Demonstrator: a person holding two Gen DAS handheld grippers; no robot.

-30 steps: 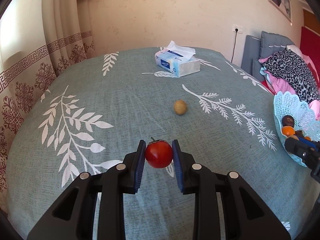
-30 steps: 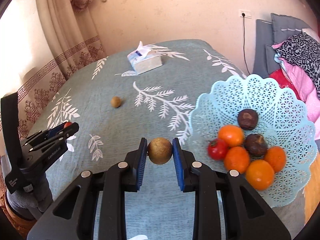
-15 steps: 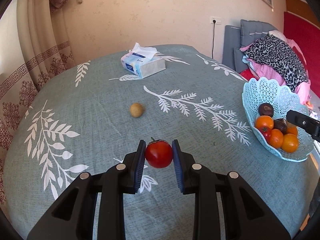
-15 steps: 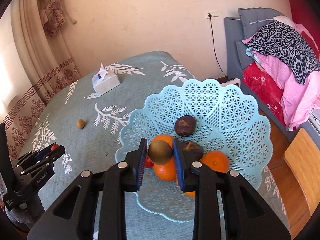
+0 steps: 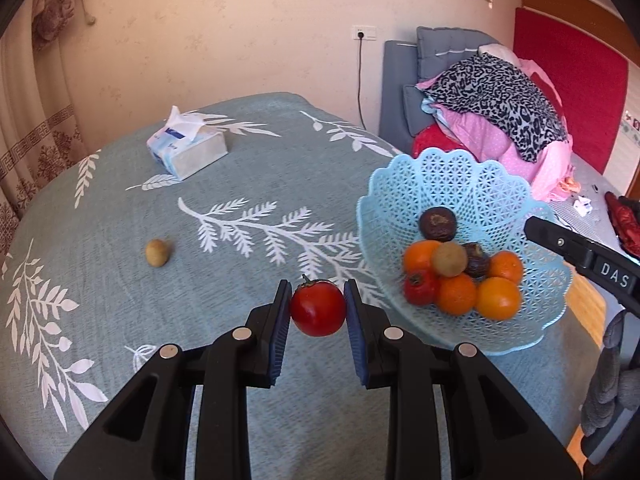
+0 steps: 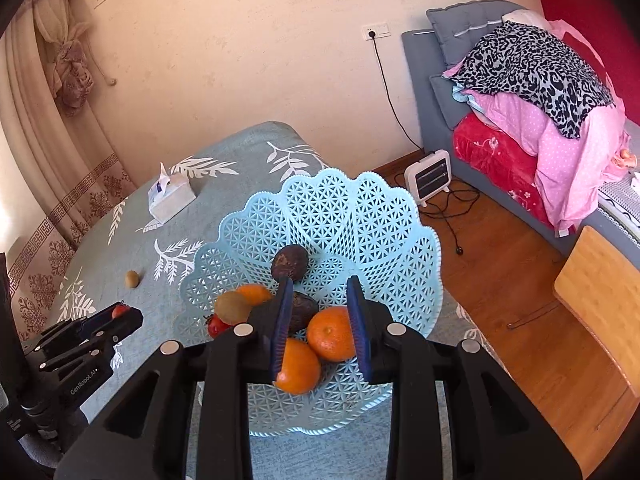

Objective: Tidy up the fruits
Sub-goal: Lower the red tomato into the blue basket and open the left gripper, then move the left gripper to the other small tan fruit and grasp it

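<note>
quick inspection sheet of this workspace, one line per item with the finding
surface: teal leaf-print tablecloth, no spills seen
job's things: blue basket holds oranges, small tomato, kiwi, dark fruits; loose kiwi on the cloth
clutter: tissue box
grippers: left gripper shut on held tomato; right gripper empty, jaws apart, over the basket
cables: black cord from wall socket; heater cord on the floor
surroundings: heater, sofa with piled clothes, curtain

Saw a beige plaster wall [image 6: 248,60] with a socket [image 6: 376,32] and a dangling black cord, patterned curtains [image 6: 48,128] at left. Noted a grey sofa [image 6: 432,92] heaped with pink and leopard-print bedding [image 6: 540,92], a small white heater [image 6: 430,176] on sunlit wooden floor [image 6: 520,280].
</note>
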